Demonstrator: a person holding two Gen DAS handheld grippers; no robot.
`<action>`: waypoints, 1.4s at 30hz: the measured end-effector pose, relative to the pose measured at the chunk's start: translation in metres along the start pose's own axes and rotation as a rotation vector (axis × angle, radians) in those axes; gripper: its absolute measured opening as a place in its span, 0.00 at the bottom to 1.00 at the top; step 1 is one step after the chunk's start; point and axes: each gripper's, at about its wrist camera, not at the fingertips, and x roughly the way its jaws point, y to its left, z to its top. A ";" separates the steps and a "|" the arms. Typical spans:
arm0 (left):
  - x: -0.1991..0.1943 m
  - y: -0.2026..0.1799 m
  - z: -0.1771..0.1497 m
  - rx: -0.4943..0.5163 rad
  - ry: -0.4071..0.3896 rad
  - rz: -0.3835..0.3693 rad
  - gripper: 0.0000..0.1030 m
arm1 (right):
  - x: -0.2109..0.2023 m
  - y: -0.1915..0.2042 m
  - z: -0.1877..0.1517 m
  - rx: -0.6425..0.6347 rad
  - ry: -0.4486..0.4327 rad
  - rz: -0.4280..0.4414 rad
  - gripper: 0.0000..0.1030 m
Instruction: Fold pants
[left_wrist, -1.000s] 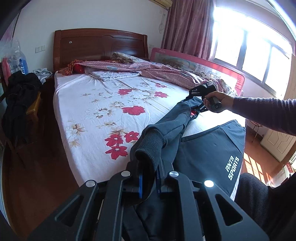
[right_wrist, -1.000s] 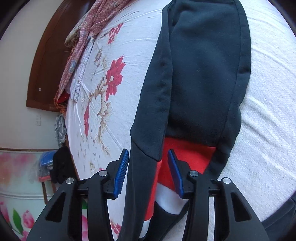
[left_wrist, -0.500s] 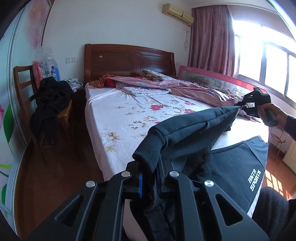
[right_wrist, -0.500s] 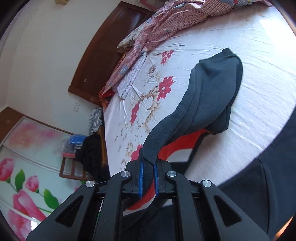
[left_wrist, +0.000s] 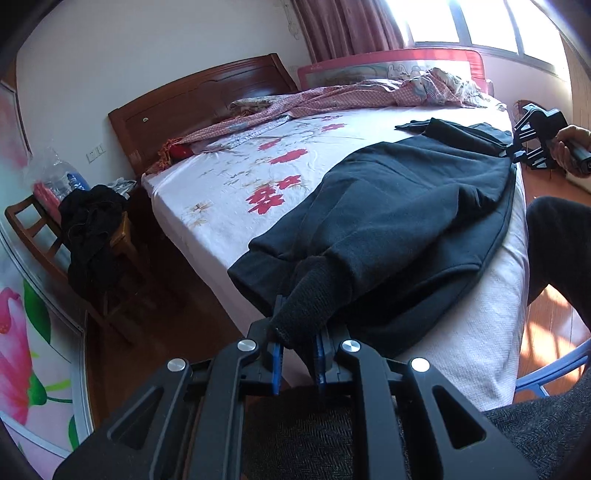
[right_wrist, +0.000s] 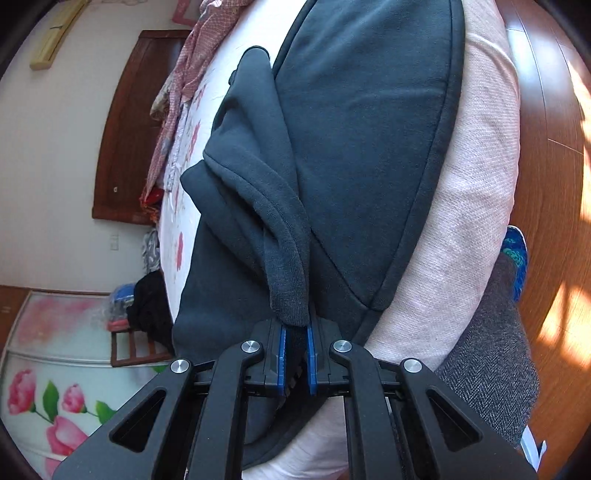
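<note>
Dark pants (left_wrist: 402, 206) are laid folded lengthwise along the near edge of the bed (left_wrist: 229, 177), one leg stacked on the other. The ribbed cuff (left_wrist: 314, 291) is pinched between the blue pads of the left gripper (left_wrist: 297, 350), just past the mattress corner, where the fabric overhangs slightly. The right gripper (right_wrist: 295, 354) is clamped on the waistband hem (right_wrist: 288, 284) at the far end of the garment; from the left wrist view it is seen at the opposite bed corner, held in the right hand (left_wrist: 569, 147). The lower layer's piped edge (right_wrist: 439, 177) is run roughly parallel to the mattress side, with a strip of white cover (right_wrist: 480, 184) left bare beside it. Further in, flowered sheet is exposed up to a crumpled pink quilt (left_wrist: 332, 99) near the headboard (left_wrist: 192, 99). A chair (left_wrist: 40, 236) draped with black clothes is noted beside the bed, apart from it, with wood floor between. A blue object (right_wrist: 517, 254) at the floor edge is possibly a stool; the view is too distorted to tell
</note>
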 end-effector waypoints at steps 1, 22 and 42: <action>-0.001 0.001 0.000 -0.008 0.005 0.001 0.12 | -0.003 0.004 0.002 -0.005 0.001 0.009 0.07; -0.009 0.052 -0.023 -0.255 0.157 0.196 0.47 | -0.028 -0.005 -0.038 0.030 0.121 0.020 0.34; 0.075 -0.018 0.050 -0.361 0.218 -0.091 0.90 | 0.118 0.066 -0.197 -0.019 0.576 0.166 0.34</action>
